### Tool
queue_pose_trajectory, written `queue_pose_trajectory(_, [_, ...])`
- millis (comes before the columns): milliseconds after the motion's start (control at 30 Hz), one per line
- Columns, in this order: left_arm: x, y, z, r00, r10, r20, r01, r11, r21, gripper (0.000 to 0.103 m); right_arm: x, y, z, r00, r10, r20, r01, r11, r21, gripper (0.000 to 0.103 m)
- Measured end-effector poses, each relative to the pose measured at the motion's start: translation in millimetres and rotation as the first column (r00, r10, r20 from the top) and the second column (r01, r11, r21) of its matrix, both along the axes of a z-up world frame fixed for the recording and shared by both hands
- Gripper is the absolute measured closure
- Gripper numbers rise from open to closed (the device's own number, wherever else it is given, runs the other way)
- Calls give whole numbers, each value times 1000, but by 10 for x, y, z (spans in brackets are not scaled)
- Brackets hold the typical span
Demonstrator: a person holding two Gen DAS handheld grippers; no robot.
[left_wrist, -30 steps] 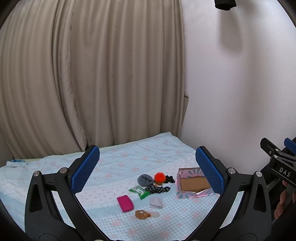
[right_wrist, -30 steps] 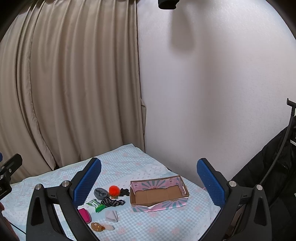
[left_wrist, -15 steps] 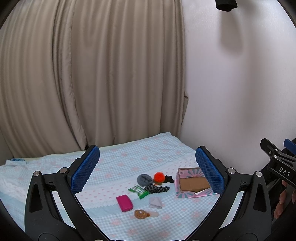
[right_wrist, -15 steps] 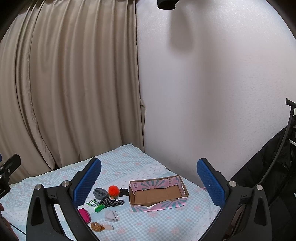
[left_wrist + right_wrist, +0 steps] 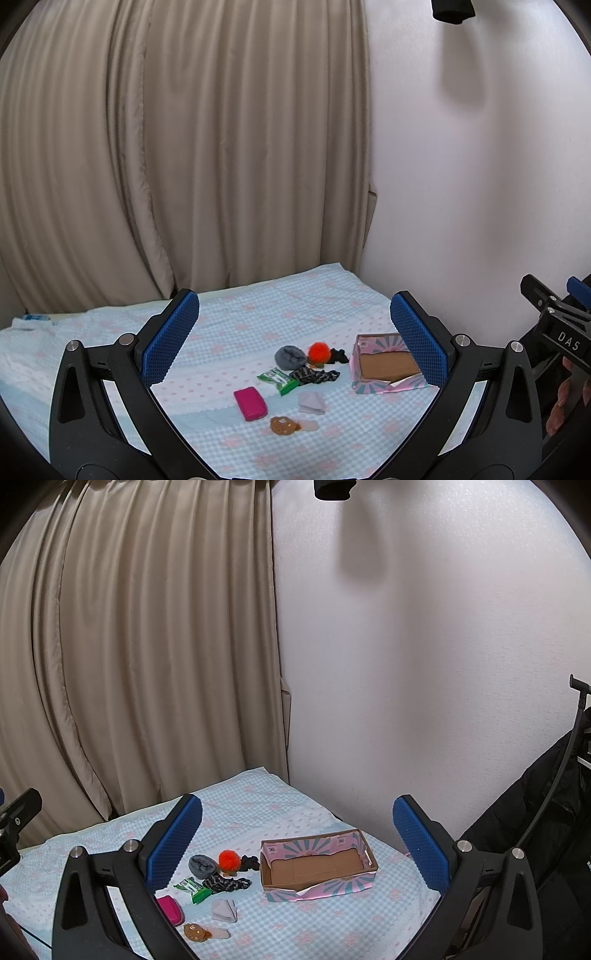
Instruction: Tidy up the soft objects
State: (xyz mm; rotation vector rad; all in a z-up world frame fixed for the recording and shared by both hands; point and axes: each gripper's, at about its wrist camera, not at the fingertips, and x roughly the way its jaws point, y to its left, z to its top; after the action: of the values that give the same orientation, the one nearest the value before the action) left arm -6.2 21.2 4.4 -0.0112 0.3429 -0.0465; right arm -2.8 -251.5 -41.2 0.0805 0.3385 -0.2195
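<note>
1. Left wrist view: the left gripper (image 5: 293,343) hangs well above the bed (image 5: 240,325) with its tongs wide and nothing between them. Soft things lie clustered on the checked cover towards the wall-side edge: a grey roll (image 5: 290,356), an orange pompom (image 5: 319,351), a black scrunchie (image 5: 338,356), a patterned dark cloth (image 5: 314,376), a green packet (image 5: 277,380), a pink pouch (image 5: 250,403), a pale folded cloth (image 5: 311,401) and a brown plush piece (image 5: 283,425). The box (image 5: 384,386) sits just beside them, probably their destination.
2. Right wrist view: the right gripper (image 5: 297,843) is likewise spread wide and empty, well apart from everything. The box (image 5: 280,888) shows a bare cardboard floor, so sorting seems unstarted. Pompom (image 5: 228,859) and grey roll (image 5: 201,865) lie nearest its open side.
</note>
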Motion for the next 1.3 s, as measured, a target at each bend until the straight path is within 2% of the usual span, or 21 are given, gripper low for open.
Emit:
queue_pose_trajectory(267, [106,160,-61,999,21,-29,-21,1000,10,0,92,45,-25,1000,18,-24,-17,999,29,0])
queue_pose_trajectory(400, [247,329,-275,993,66,-93,-65,998,6,0,226,136,-151,997,53,-53,-52,998,24,0])
queue_pose_trajectory(533, [378,522,-589,978,117,-173,-121,993,-13,0,396,276,-421,988,122,-95,-119,992,33,0])
queue_pose_trajectory(733, [622,766,-1122,937,187,-296,-201,979,-16,0,690,557,-955,950,273,-153,-270,962,35,0])
queue_pose_trajectory(1000, [972,929,-2017,883,225,-412,-267,963,-45,0,986,948,-1902,866,455,-210,-458,888,35,0])
queue_pose_trajectory(1100, [1149,962,-2384,865,210,-456,-257,965,-44,0,1081,1062,-2263,841,483,-243,-483,873,60,0])
queue_pose_trajectory(1300, [1646,1085,-3226,828,152,-540,-227,971,-75,0,1269,1348,-2945,816,496,-297,-505,862,54,0])
